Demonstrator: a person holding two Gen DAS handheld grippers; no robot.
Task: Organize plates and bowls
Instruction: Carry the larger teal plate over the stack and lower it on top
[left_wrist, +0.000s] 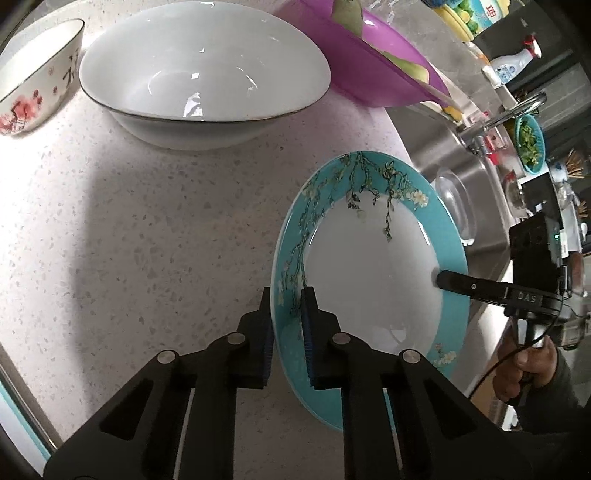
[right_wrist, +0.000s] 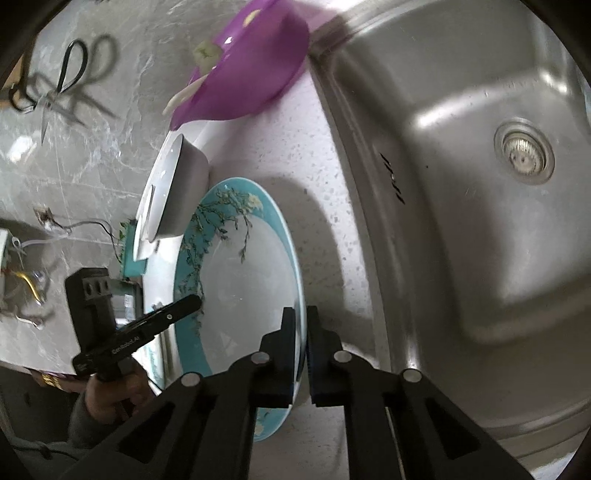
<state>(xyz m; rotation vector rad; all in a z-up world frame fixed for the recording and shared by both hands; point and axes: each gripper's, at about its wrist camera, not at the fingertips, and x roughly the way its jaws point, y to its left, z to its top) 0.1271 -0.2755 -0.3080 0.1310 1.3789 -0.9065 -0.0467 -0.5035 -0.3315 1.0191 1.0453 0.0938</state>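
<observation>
The speckled counter ends on the right at the steel sink, whose rim runs just beside the teal-rimmed plate. In the left wrist view a broad stretch of bare counter lies left of the plate and nearer than the large white bowl. That bowl sits at the far side, with a small blossom-painted bowl just beside it on the left and a purple basin touching or nearly touching it on the right, against the sink's far corner.

The plate is held between both tools, tilted, with its right edge out toward the sink. The left gripper has its fingers clenched on the plate's near-left rim, one blue pad under the rim and one on the painted branch pattern above. The right gripper grips the opposite rim, its fingers pressed to either face of the thin edge; in the left wrist view one of its fingers lies on the teal band at the plate's right side. Whether the plate's lower edge touches the counter cannot be told.

In the right wrist view, scissors hang on the tiled wall beyond the basin.
</observation>
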